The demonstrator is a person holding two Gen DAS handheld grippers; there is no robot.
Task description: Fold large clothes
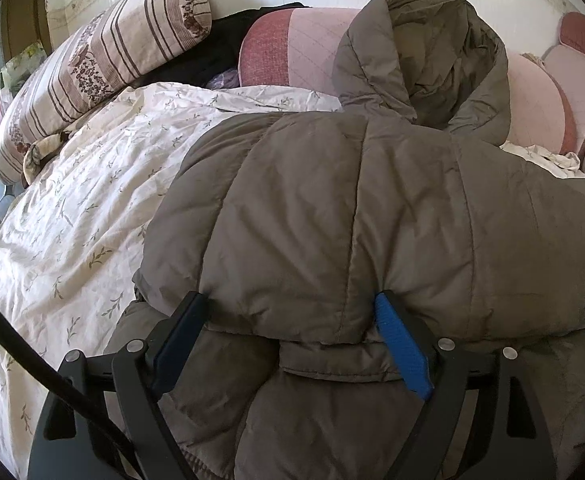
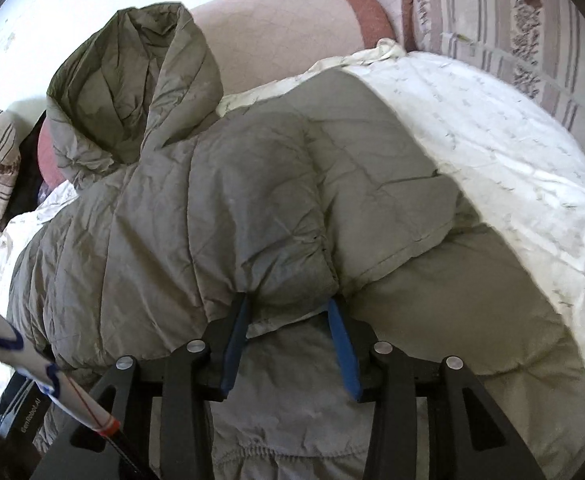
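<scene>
A large grey-brown quilted hooded jacket [image 1: 372, 208] lies on the bed, back up, with its hood [image 1: 428, 60] resting against the pink headboard. My left gripper [image 1: 292, 304] has its blue-padded jaws clamped around a thick folded bulge of the jacket's lower part. My right gripper [image 2: 288, 304] is likewise clamped on a puffy fold of the jacket [image 2: 228, 200], near its right side. Both hold folded-over layers above the jacket's lower hem. The hood also shows in the right wrist view [image 2: 140, 80].
A white floral bedsheet [image 1: 72, 220] covers the bed. A striped bolster pillow [image 1: 92, 64] and dark clothing [image 1: 220, 48] lie at the far left. The pink padded headboard [image 1: 300, 48] stands behind. Another striped cushion [image 2: 524, 20] sits at the far right.
</scene>
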